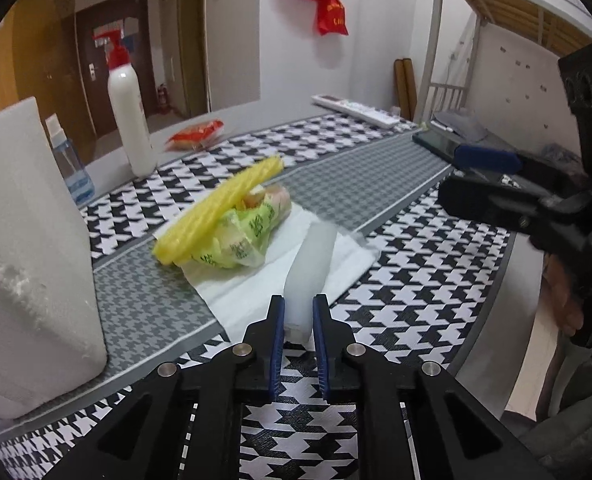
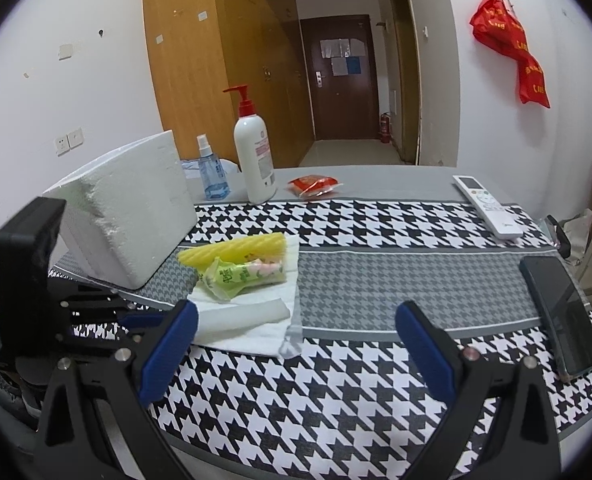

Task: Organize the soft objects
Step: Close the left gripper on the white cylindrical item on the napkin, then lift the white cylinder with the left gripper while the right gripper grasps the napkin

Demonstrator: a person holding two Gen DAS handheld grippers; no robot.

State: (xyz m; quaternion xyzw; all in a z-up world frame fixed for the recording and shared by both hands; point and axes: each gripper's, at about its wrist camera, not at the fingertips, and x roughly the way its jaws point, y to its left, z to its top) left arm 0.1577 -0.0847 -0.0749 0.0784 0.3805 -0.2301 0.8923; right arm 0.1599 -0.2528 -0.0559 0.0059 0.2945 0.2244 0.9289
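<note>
On the houndstooth table lies a folded white towel (image 1: 251, 284) (image 2: 255, 332). A yellow sponge (image 1: 215, 208) (image 2: 235, 250) and a green snack packet (image 1: 251, 228) (image 2: 247, 274) rest on its far part. A white foam strip (image 1: 312, 256) (image 2: 243, 314) lies across its near part. My left gripper (image 1: 298, 314) is shut on the strip's near end, both blue pads pressing on it. My right gripper (image 2: 296, 312) hovers open and empty over the table to the right of the towel, and it shows at the right edge of the left wrist view (image 1: 468, 176).
A white styrofoam block (image 1: 27, 240) (image 2: 127, 216) stands left of the towel. Behind it are a spray bottle (image 2: 211, 172), a pump lotion bottle (image 2: 255, 156) and a red packet (image 2: 314, 186). A remote (image 2: 486, 206) and a phone (image 2: 560, 312) lie at the right.
</note>
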